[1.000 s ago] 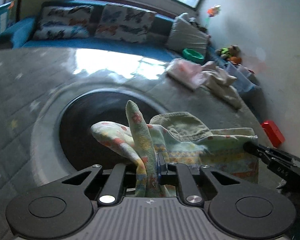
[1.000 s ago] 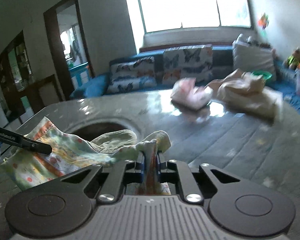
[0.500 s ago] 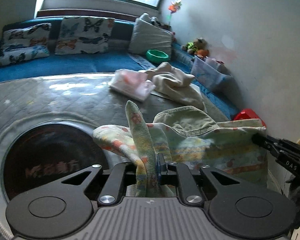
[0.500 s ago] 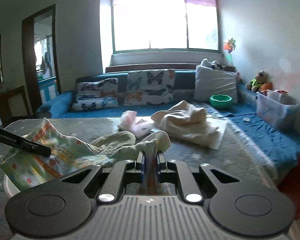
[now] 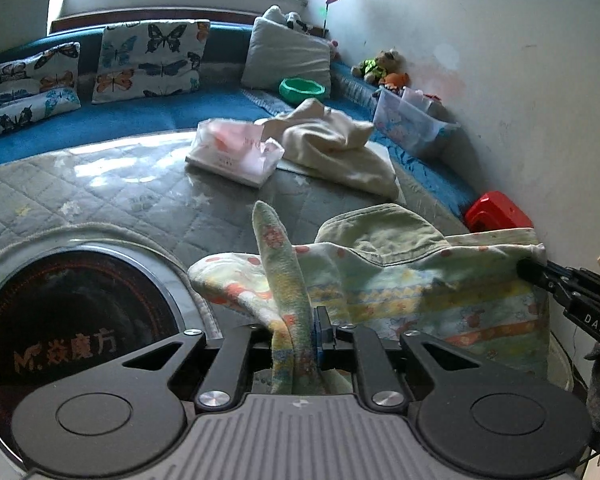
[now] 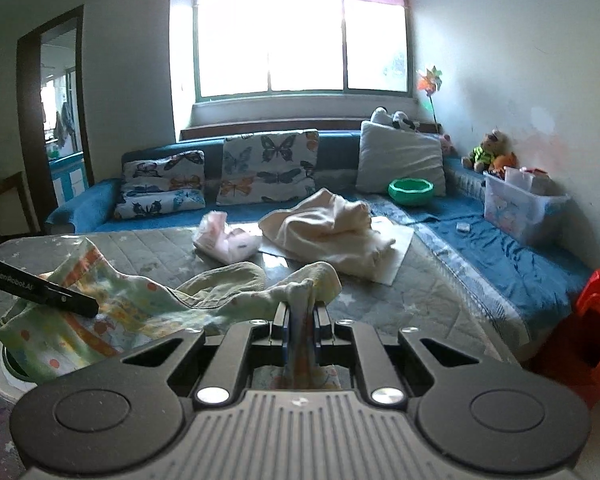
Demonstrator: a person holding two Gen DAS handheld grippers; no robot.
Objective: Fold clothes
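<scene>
A small patterned garment (image 5: 440, 292), pale green with orange and yellow print, hangs stretched between my two grippers above the quilted grey table (image 5: 140, 196). My left gripper (image 5: 306, 332) is shut on one corner of it; a fold sticks up in front. My right gripper (image 6: 300, 320) is shut on the opposite corner. The garment also shows in the right wrist view (image 6: 112, 316). Each gripper's tip shows in the other's view, the right gripper (image 5: 540, 272) at the far right and the left gripper (image 6: 80, 304) at the left.
A pink folded garment (image 5: 236, 152) and a cream heap of cloth (image 5: 332, 148) lie at the table's far side. A round black inset (image 5: 72, 340) sits in the table at left. A blue sofa (image 6: 500, 248) with cushions, a green bowl (image 6: 410, 190), a clear bin (image 6: 520, 208) and a red stool (image 6: 588, 320) stand around it.
Both grippers have lifted and swung with the garment held between them; the views now look higher, toward the sofa and window. The grips are unchanged.
</scene>
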